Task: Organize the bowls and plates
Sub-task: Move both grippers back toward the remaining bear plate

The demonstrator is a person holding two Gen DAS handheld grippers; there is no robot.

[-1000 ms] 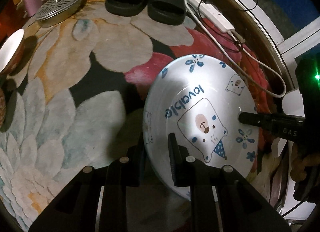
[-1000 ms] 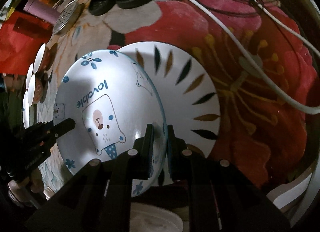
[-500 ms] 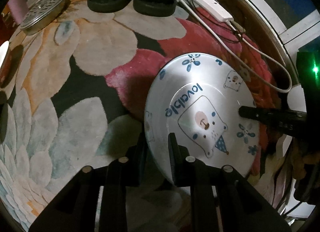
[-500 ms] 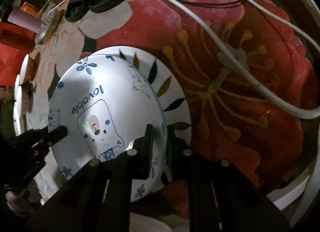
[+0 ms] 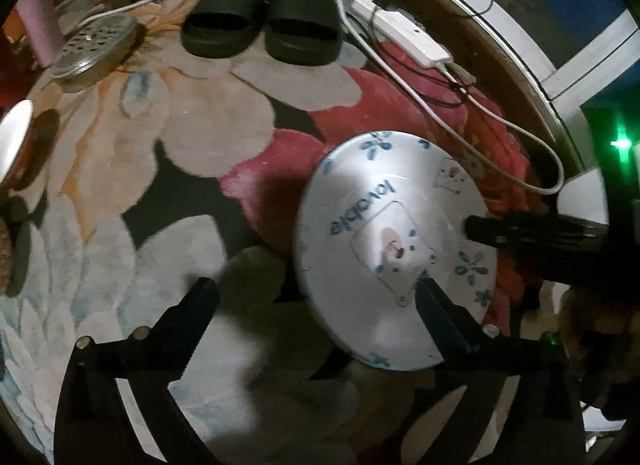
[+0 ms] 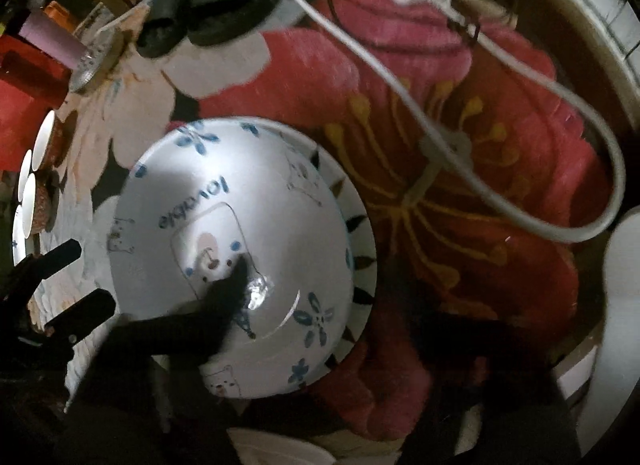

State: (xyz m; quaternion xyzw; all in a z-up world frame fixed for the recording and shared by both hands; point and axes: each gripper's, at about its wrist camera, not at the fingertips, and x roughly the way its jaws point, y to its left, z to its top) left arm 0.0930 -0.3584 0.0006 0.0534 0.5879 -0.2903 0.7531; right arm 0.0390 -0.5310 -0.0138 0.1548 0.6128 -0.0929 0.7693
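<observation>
The left gripper [image 5: 316, 297] has its fingers [image 5: 200, 297] spreading apart, released, with the rim of the bear plate [image 5: 360, 201] lying between them but untouched. One finger stands off the plate over the rug [image 5: 120, 185]; the other hangs above the plate's printed face. The right gripper [image 6: 320, 305] is likewise opening and holds nothing: one finger [image 6: 236, 277] hovers over the bear print, while its partner is lost in blur and shadow on the far side of the rim. The bear plate rests on a leaf-patterned plate [image 6: 362, 233], whose edge peeks out beyond the right fingers. Far ahead of both sets of fingers lie black slippers [image 5: 260, 33] and a white power strip [image 5: 404, 33].
</observation>
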